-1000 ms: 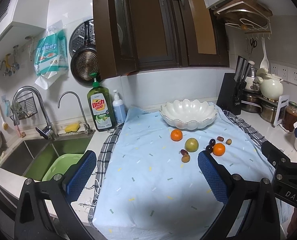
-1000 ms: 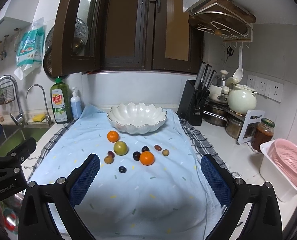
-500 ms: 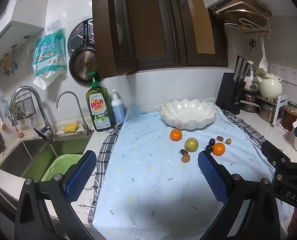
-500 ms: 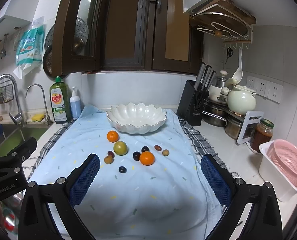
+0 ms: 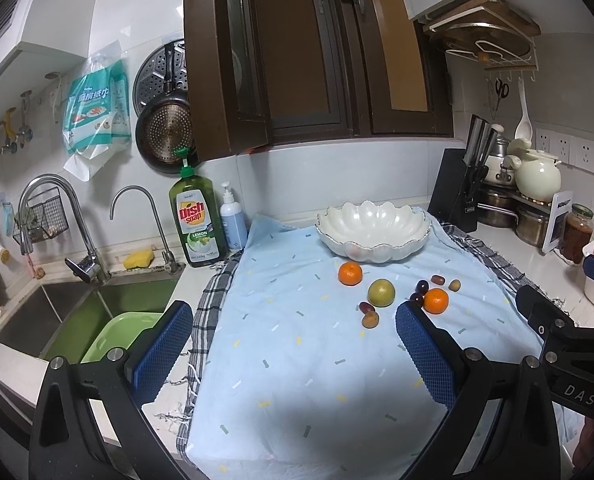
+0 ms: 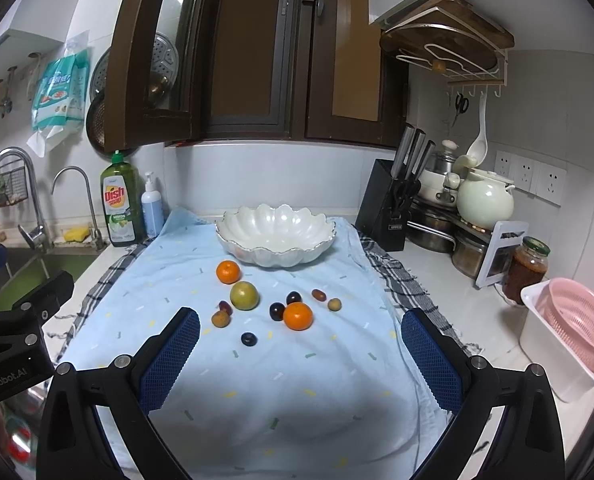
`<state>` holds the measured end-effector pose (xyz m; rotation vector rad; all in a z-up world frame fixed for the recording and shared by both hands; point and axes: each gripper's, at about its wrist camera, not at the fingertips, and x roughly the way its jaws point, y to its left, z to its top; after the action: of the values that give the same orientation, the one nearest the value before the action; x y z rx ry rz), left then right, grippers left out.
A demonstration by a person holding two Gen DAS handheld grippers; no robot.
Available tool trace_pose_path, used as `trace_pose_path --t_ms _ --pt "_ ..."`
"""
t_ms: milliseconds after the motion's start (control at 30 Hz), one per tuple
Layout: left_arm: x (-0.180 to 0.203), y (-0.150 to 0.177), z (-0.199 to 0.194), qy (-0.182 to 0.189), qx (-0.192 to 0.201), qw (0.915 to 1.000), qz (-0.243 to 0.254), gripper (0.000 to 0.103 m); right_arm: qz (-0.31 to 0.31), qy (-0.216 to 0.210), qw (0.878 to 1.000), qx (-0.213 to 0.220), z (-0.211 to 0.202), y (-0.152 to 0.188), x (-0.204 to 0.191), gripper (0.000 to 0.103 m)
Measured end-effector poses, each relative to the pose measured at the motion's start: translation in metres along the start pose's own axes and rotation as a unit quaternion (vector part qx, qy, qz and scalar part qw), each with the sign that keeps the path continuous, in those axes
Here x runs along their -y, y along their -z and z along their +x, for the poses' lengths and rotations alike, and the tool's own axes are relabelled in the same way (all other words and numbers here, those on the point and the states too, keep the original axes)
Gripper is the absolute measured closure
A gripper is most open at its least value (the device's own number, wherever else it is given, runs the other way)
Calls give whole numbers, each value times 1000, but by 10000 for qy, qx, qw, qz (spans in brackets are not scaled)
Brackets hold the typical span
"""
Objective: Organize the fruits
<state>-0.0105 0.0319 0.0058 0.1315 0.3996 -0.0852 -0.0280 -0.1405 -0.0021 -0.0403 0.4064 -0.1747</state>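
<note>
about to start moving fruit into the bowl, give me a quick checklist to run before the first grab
1. Right gripper open and holding nothing: ok.
2. Left gripper open and holding nothing: ok.
3. White bowl upright on the blue cloth, room inside: ok, it looks empty.
4. Fruit reachable: ok, the near orange and green fruit lie loose on the cloth.
5. Small dark fruit clear of its neighbours: ok.
6. Path from fruit to bowl unobstructed: ok.
</note>
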Motion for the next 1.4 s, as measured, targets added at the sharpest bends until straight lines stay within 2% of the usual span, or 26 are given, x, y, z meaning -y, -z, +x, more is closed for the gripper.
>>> trace_pose_path --t_ms 300,700,967,1200,1267,1400 --pt "-1 -2 5 49 -42 10000 38 0 -4 18 10000 -44 5 -2 -9 1" --pt "2 5 49 363 -378 9982 280 0 -13 100 9993 -370 38 9 -16 1" --pt "22 3 98 671 -648 9949 378 17 -133 -29 9987 -488 82 5 -8 2" --pt "37 9 132 1161 -948 9862 696 29 -336 -418 9958 -743 116 10 -9 17" --pt "40 12 137 1282 -958 9832 878 36 -379 -454 9949 -812 122 13 -11 24" --pt "45 14 150 1492 -932 9759 1292 39 -535 -600 9917 -1001 137 19 -23 36"
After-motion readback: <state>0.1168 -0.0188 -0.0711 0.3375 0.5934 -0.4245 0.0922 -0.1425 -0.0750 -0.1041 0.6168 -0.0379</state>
